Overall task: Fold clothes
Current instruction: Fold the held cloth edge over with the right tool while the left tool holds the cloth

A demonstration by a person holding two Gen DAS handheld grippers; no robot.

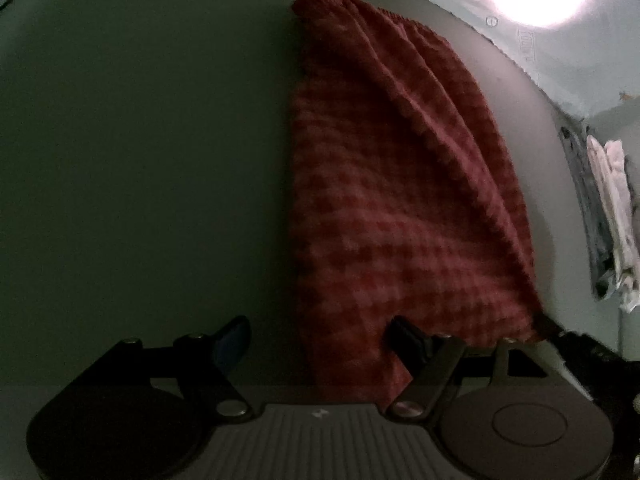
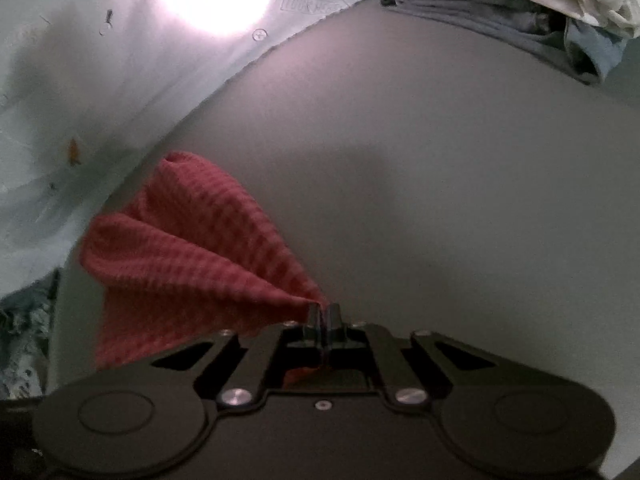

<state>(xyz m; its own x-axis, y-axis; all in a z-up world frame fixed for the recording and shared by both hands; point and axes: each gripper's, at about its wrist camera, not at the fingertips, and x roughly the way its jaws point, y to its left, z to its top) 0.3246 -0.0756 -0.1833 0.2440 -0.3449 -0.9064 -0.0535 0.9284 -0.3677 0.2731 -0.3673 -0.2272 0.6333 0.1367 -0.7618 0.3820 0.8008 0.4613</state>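
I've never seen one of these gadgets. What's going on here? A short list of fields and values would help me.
garment: red checked cloth, partly lifted off the table
surface: grey table
left gripper: open, cloth edge lying between its fingers
right gripper: shut on a corner of the cloth
other clothes: white and grey stack at the table's far edge
light: bright glare on the wall

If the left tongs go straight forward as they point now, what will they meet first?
Probably the red checked cloth: it lies just ahead of the open left tongs, toward their right finger; depth is unclear.
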